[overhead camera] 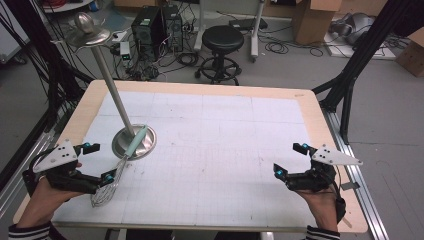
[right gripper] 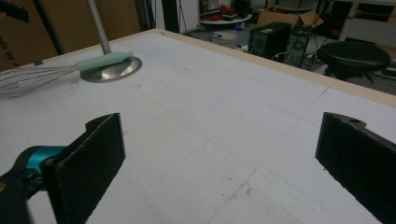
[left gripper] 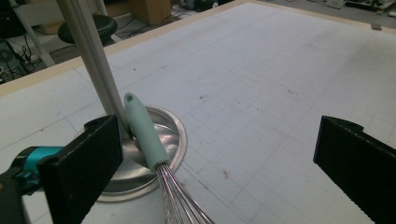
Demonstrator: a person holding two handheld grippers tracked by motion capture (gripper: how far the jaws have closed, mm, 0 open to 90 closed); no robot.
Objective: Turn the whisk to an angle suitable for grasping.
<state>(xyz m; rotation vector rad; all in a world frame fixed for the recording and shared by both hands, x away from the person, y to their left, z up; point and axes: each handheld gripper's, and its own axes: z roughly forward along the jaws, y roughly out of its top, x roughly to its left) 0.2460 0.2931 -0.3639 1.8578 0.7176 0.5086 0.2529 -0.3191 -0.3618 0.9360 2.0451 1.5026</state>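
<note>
1. Whisk [overhead camera: 114,172] is laid at the left part of the table [overhead camera: 210,150], its pale green handle [left gripper: 142,133] propped on the rim of a round steel base [overhead camera: 142,145] and its wire loops resting on the table surface toward the person.
2. Handle tip is seen just beside, perhaps touching, a slanted metal pole [overhead camera: 111,90] that rises from the base; a hole is visible in the tip in the left gripper view.
3. Pole is topped by a steel disc [overhead camera: 89,36] carrying a rounded knob.
4. Left claw [overhead camera: 98,162] is held spread wide, nothing pinched; the wires are seen between and just ahead of its jaws in the left gripper view, and one jaw tip is close to the wire loops in the high view, though contact cannot be told.
5. Right claw [overhead camera: 289,160] is likewise spread and empty, held over bare table at the right side, well apart from the whisk.
6. Table surface is covered by a white gridded sheet with a light wooden border.
7. Beyond the far table edge, a black stool [overhead camera: 222,42], computer towers [overhead camera: 156,27] and cardboard boxes [overhead camera: 312,17] are seen on the floor.
</note>
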